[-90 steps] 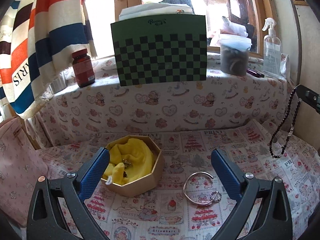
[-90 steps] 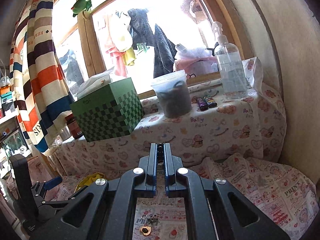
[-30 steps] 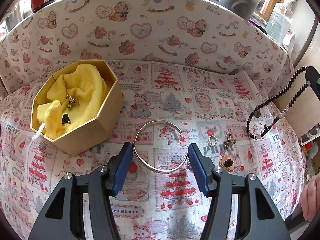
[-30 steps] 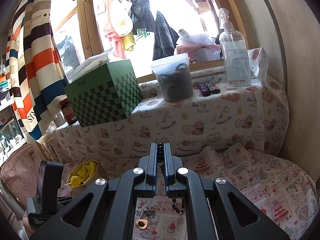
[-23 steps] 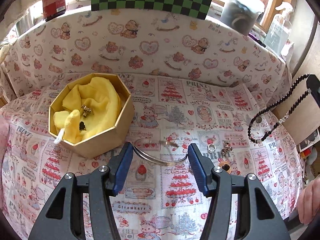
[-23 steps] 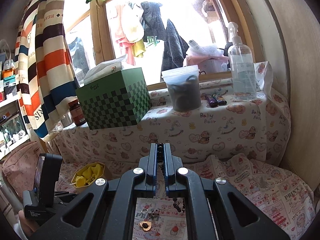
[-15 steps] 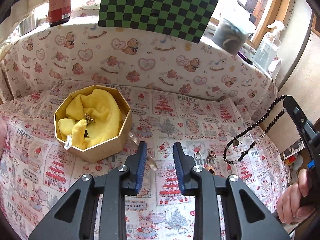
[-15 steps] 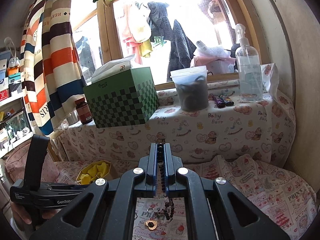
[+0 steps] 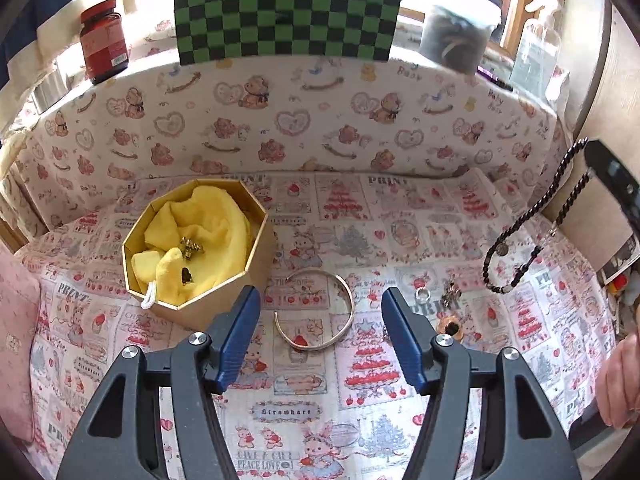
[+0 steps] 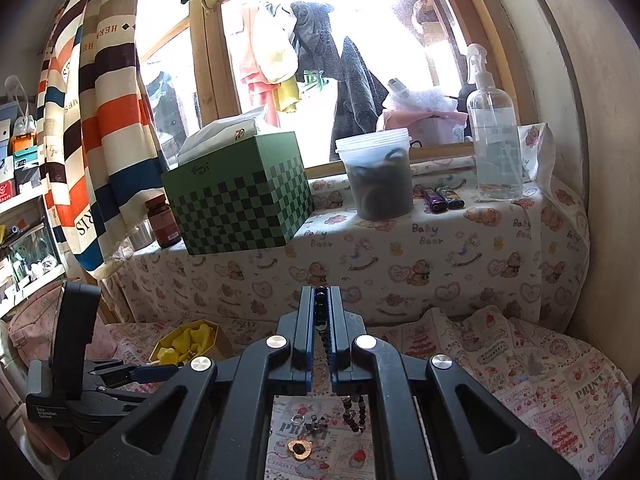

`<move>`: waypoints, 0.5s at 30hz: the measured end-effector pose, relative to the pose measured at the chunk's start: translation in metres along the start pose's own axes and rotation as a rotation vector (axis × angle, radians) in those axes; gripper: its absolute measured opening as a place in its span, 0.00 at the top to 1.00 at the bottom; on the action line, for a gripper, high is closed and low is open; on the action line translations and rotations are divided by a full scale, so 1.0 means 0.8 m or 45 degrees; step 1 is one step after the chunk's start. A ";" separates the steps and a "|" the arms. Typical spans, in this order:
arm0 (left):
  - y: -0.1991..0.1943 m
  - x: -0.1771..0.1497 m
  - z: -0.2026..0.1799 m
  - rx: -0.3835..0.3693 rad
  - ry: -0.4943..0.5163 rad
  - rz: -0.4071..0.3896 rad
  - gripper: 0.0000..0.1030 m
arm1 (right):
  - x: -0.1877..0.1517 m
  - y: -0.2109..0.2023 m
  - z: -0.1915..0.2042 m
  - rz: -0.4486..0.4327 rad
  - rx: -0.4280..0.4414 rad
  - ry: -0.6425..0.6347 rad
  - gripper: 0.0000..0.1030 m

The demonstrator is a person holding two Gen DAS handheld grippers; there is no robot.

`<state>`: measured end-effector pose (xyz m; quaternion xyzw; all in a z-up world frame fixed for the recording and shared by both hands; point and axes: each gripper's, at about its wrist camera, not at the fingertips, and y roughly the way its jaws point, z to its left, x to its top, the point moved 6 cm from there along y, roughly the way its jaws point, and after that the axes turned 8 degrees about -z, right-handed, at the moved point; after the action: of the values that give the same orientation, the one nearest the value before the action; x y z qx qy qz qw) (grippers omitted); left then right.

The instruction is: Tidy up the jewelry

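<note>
Left tool (image 9: 320,312), just reopened and empty, should straddle the open silver cuff bangle (image 9: 318,314) below it squarely; right tool (image 10: 322,312) pinches the black bead strand (image 10: 354,412).

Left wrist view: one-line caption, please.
Open left claw above silver bangle beside gold box; beaded necklace dangles at right.

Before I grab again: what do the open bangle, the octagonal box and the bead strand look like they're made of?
Open bangle: looks like polished silver-toned metal; thin, rigid, glinting band.
Octagonal box: probably card with a matte gold finish; flat folded walls, thin rim. The yellow cloth lining it looks soft and fleecy.
Bead strand: dark glossy round beads, stone, glass or plastic; cannot tell which.
</note>
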<state>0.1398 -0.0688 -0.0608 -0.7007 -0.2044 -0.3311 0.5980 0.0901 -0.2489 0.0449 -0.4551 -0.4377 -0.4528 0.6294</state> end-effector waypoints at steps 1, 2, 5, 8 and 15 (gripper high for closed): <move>0.008 -0.005 0.000 0.017 0.007 0.041 0.40 | 0.000 0.000 -0.001 0.002 -0.001 0.001 0.94; 0.016 -0.009 0.002 0.031 -0.003 0.077 0.40 | -0.001 0.001 -0.001 0.004 -0.003 0.002 0.94; 0.032 -0.017 0.006 0.036 -0.050 0.135 0.38 | -0.001 0.002 -0.002 0.011 -0.006 0.001 0.94; 0.041 -0.018 0.008 0.065 -0.113 0.132 0.30 | -0.002 0.002 -0.002 0.015 -0.008 0.002 0.94; 0.064 -0.027 -0.007 0.198 -0.066 0.155 0.30 | -0.003 0.002 -0.003 0.019 -0.013 0.006 0.94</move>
<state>0.1582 -0.0822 -0.1116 -0.6717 -0.2018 -0.2592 0.6640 0.0918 -0.2505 0.0420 -0.4606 -0.4305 -0.4515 0.6314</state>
